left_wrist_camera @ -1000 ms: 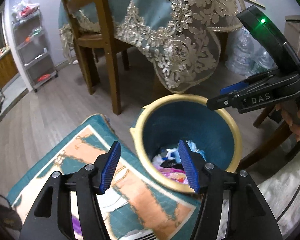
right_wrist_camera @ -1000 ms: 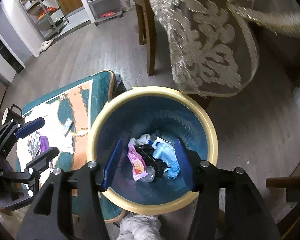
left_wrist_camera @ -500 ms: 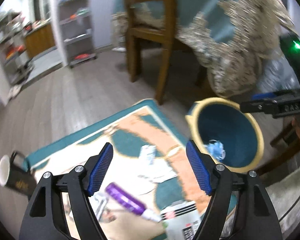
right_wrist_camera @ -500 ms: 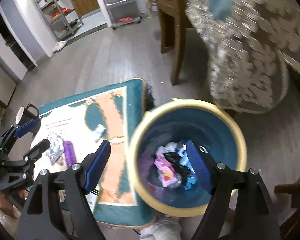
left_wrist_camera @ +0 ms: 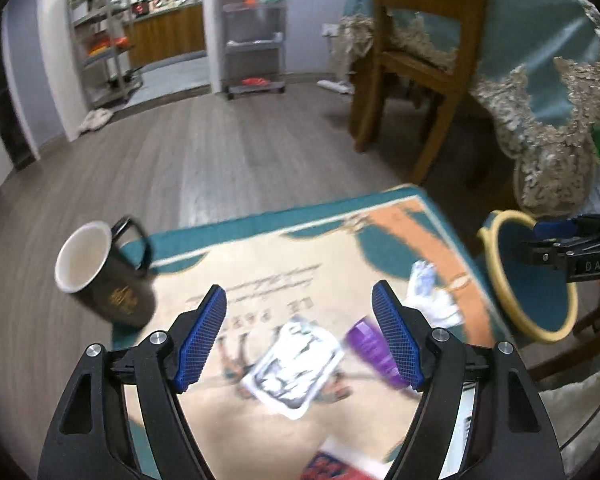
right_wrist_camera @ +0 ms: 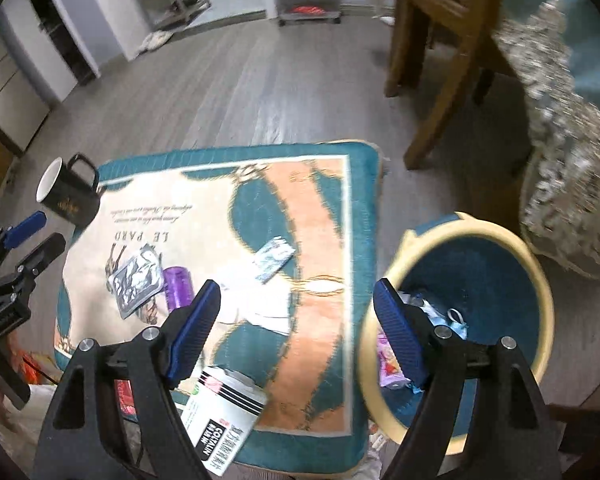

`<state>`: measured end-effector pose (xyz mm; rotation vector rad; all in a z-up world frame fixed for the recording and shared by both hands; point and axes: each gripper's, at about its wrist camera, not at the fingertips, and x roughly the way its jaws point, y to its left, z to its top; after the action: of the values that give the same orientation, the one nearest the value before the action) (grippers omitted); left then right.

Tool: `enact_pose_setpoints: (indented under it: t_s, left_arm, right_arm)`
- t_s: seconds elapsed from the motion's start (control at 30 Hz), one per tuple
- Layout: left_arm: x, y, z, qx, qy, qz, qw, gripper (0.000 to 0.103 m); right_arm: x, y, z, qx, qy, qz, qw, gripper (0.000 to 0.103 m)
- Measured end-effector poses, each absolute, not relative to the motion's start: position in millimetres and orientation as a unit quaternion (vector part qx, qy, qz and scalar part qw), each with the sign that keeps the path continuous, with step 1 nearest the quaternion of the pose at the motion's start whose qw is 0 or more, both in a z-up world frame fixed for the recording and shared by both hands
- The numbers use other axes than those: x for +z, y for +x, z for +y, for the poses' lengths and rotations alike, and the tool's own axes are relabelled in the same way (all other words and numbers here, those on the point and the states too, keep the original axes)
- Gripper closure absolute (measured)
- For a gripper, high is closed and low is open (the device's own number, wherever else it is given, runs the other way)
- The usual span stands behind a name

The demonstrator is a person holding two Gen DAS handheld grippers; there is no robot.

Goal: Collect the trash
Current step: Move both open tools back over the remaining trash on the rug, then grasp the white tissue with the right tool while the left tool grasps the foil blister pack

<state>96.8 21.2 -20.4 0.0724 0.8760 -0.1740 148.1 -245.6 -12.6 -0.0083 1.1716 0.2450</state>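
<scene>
On the mat [right_wrist_camera: 320, 240], a foil packet [left_wrist_camera: 296, 364], purple tube [right_wrist_camera: 178, 280] and wrappers remain uncollected; bin [right_wrist_camera: 500, 240] beside it holds some trash; both tools, left [left_wrist_camera: 300, 338] and right [right_wrist_camera: 298, 330], gape empty.

A home: wooden chair [left_wrist_camera: 416, 68], lace tablecloth [left_wrist_camera: 548, 92], patterned rug [right_wrist_camera: 260, 240]; kitchen shelves [left_wrist_camera: 100, 40] behind.

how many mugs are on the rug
1: a black mug with a white inside stands at the rug's far left corner. Another could be hidden behind the grippers.
</scene>
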Motion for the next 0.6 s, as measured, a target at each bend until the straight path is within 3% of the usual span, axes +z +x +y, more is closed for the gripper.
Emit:
enact_pose_setpoints:
  t_s: [0.2,0.6]
  left_arm:
    - [-57,102,43,-0.075,0.061,0.465,0.880,0.027]
    - [-127,118,15,-0.162,0.109,0.549,0.813,0.027]
  right_arm:
    - [-43,158,-208,0.141,-0.078,0.565,0.809,0.026]
    - [-84,169,-186,0.189,-0.111,0.585,0.781,0.026]
